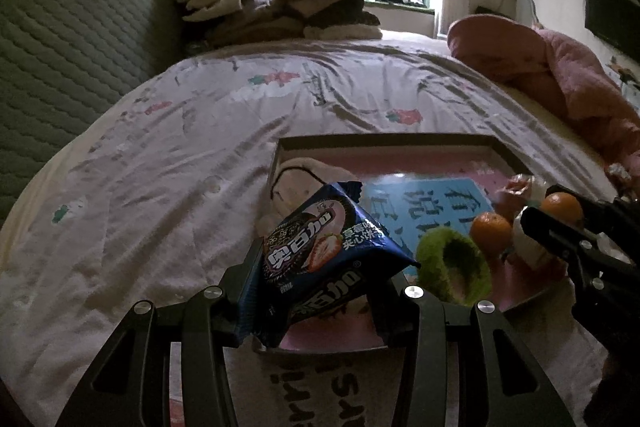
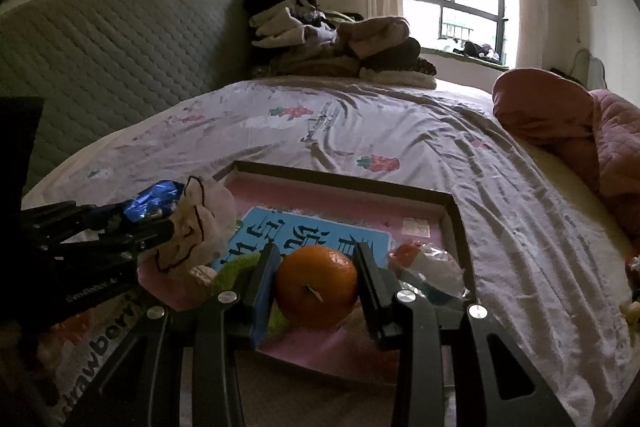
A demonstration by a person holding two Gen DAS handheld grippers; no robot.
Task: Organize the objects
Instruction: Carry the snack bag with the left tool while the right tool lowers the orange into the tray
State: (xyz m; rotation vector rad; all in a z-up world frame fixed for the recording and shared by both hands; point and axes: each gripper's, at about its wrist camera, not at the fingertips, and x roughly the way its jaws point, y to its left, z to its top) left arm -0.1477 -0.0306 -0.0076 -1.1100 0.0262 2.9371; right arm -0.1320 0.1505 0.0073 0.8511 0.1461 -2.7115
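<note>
A shallow box (image 1: 384, 142) with a pink floor lies on the bed; it also shows in the right wrist view (image 2: 452, 211). My left gripper (image 1: 316, 291) is shut on a blue cookie packet (image 1: 320, 247) above the box's near left part. My right gripper (image 2: 318, 285) is shut on an orange (image 2: 317, 286) above the box's near edge; it also shows in the left wrist view (image 1: 562, 207). In the box lie a blue book (image 1: 424, 203), a green fuzzy thing (image 1: 452, 267), a second orange (image 1: 490, 233), a white cloth (image 1: 296, 179) and a crinkled wrapper (image 2: 432, 267).
The bed sheet (image 1: 200, 155) is pale with strawberry prints. A pile of folded clothes (image 1: 272, 3) sits at the head of the bed by the quilted headboard (image 1: 72, 43). A pink quilt (image 1: 560, 75) lies at the right. A strawberry-printed bag (image 2: 100, 347) lies near the box.
</note>
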